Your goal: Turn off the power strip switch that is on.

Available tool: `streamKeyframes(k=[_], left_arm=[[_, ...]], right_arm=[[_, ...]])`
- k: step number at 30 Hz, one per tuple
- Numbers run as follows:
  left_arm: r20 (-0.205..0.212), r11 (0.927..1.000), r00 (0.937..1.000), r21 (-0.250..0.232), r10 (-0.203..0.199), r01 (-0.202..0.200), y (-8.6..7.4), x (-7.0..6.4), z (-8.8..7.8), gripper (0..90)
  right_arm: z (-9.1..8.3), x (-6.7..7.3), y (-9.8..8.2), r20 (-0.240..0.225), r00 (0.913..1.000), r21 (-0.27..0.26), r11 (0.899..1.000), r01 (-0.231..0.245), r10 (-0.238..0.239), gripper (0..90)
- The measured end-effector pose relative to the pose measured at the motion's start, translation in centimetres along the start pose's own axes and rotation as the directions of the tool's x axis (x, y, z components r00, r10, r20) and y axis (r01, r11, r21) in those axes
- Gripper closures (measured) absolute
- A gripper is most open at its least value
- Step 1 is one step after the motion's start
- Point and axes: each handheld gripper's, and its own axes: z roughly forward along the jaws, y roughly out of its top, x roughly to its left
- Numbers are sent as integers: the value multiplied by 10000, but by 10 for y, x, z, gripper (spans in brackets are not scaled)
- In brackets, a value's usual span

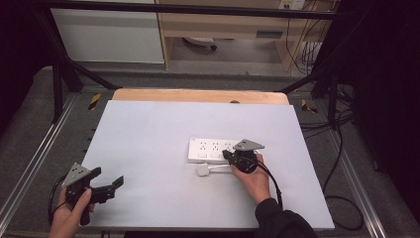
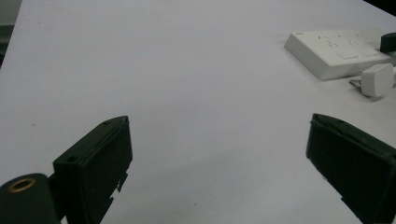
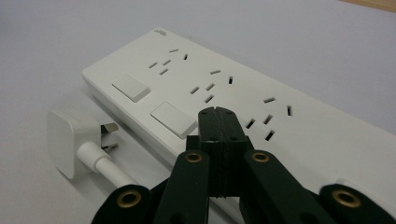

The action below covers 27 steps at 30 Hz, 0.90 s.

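Observation:
A white power strip [image 1: 214, 149] with several sockets and switches lies on the white table, right of centre. In front of it rests a white plug [image 1: 203, 169] with its short cable, prongs toward the strip [image 3: 196, 88]. My right gripper [image 1: 229, 154] hovers at the strip's near right part, jaws pressed together with nothing between them; in the right gripper view its tips [image 3: 219, 122] sit over a switch. The plug [image 3: 74, 140] lies just left of them. My left gripper [image 1: 118, 182] rests at the table's front left, jaws wide apart and empty, facing the strip [image 2: 334, 51] and plug [image 2: 377, 79].
The white table top [image 1: 163, 129] has a wooden strip along its far edge [image 1: 198, 95]. A black frame and cables stand around the table. A black cable trails from the right gripper toward the person's sleeve [image 1: 280, 220].

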Motion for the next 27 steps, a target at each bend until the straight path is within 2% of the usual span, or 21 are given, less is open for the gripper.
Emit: streamKeyframes(k=[8,18,20,21,24,25,26,27], left_arm=[[-45,10000,10000,-17,8,-8,0,1,-1,70],[-58,10000,10000,-40,-6,5,0,1,-1,70],[-46,10000,10000,-35,-17,16,0,1,-1,70],[-52,10000,10000,-33,-15,15,0,1,-1,70],[-61,10000,10000,-24,0,-1,0,1,-1,70],[-63,10000,10000,-36,3,-3,0,1,-1,70],[-63,10000,10000,-36,3,-3,0,1,-1,70],[-64,10000,10000,-33,1,-1,0,1,-1,70]], right_arm=[[0,3,2,-51,9999,113,9998,146,-145,900],[-9,1,8,-60,10000,-103,9999,37,-37,900],[-13,0,11,-90,10000,-194,9998,-2,0,877],[-16,0,13,-87,9999,-261,9996,-87,85,825],[-20,-1,16,-123,9997,-273,9994,-223,219,773],[-23,-2,18,-80,9996,-282,9992,-269,267,672],[-23,-2,18,-80,9996,-282,9992,-269,267,672],[-25,-4,21,-130,9984,-258,9981,-556,553,550]])
